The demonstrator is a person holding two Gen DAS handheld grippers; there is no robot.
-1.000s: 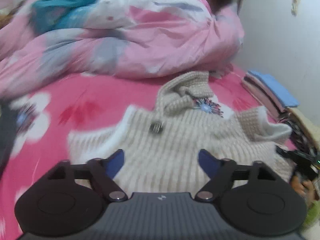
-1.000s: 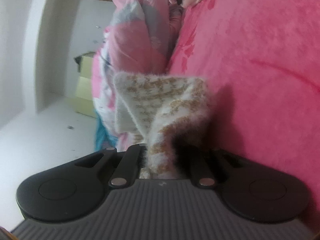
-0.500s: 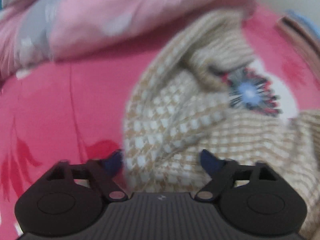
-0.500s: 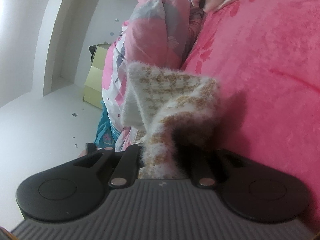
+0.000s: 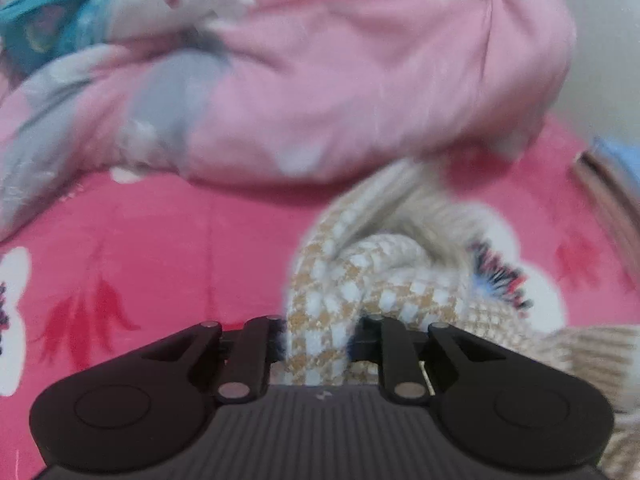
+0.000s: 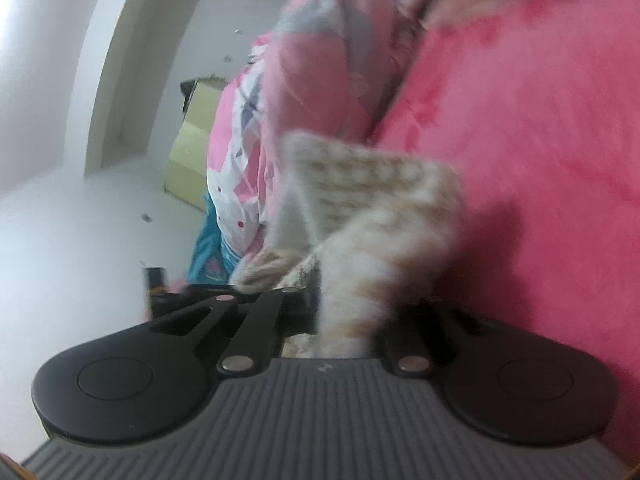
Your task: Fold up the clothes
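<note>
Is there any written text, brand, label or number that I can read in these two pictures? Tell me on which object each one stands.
None: no readable word, number or label in either view.
left gripper: a tiny pale mark on its ribbed body, too small to read.
right gripper: the same tiny mark, too small to read.
sweater, bedsheet, quilt: patterns only, no text.

The left gripper (image 5: 318, 338) points steeply downward, its jaws having just been closing, and now pinches a fold of knit fabric between them. The right gripper (image 6: 346, 320) (rolled onto its side, pointing nearly level) is clamped tight on knit fabric too.
</note>
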